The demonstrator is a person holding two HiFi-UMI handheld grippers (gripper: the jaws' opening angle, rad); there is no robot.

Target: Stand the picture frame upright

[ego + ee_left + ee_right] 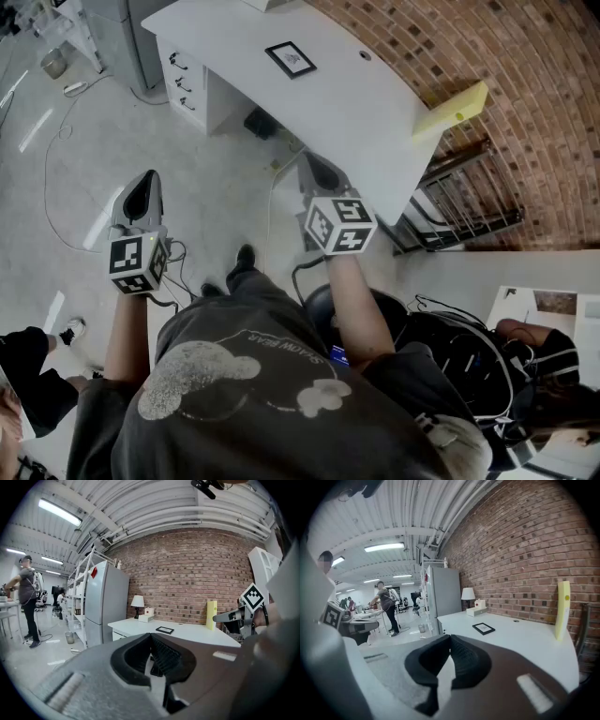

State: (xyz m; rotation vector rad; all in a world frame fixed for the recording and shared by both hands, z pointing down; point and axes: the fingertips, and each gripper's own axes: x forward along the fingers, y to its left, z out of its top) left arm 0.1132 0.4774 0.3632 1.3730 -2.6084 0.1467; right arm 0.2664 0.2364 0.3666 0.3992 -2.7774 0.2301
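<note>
A small black picture frame (290, 59) lies flat on the white desk (375, 122), well ahead of both grippers. It also shows as the flat frame (164, 630) in the left gripper view and as the frame (483, 628) in the right gripper view. My left gripper (142, 190) is held over the floor, short of the desk, shut and with nothing in it (151, 637). My right gripper (320, 171) hangs near the desk's front edge, shut and holding nothing (450, 639).
A table lamp (137, 602) and a tissue box (147, 616) stand at the desk's back by the brick wall. A yellow upright block (453, 112) stands at the desk's right end, a grey fridge (105, 604) to its left. A person (385, 603) stands farther back. Cables lie on the floor.
</note>
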